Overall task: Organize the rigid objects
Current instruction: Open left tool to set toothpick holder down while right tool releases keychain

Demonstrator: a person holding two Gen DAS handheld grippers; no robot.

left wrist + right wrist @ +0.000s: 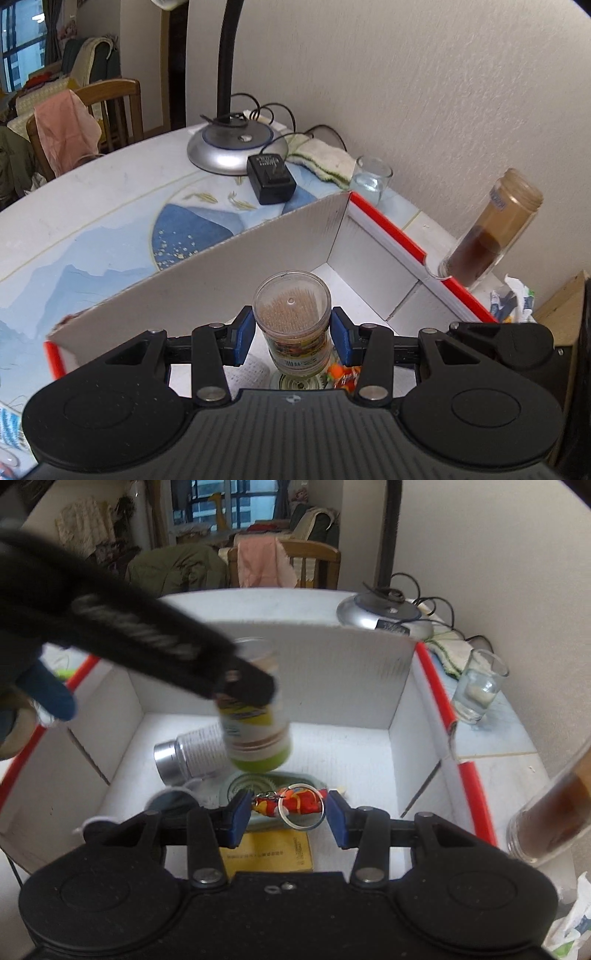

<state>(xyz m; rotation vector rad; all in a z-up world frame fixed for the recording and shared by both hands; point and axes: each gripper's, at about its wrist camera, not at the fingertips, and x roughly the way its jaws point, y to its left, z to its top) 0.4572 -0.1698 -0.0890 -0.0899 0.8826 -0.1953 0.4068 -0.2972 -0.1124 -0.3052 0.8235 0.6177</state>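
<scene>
My left gripper (293, 334) is shut on a clear plastic toothpick jar (293, 317) with a yellow and green label, held upright above the inside of a white cardboard box (207, 266) with red edges. In the right wrist view the same jar (256, 734) hangs over the box floor (347, 753), held by the left gripper's black fingers (255, 686). My right gripper (284, 818) is open and empty, low over the box's near side. Under it lie a red keychain with a metal ring (299, 803), a yellow card (266, 853), a silver-capped bottle (184, 755) on its side and a green dish (255, 782).
A tall jar of brown powder (487, 240) stands outside the box on the right, also in the right wrist view (550, 812). A small drinking glass (478, 686), a black power adapter (269, 177), a lamp base (232, 147) and a cloth (321, 160) sit behind the box. Crumpled wrappers (513, 299) lie at right.
</scene>
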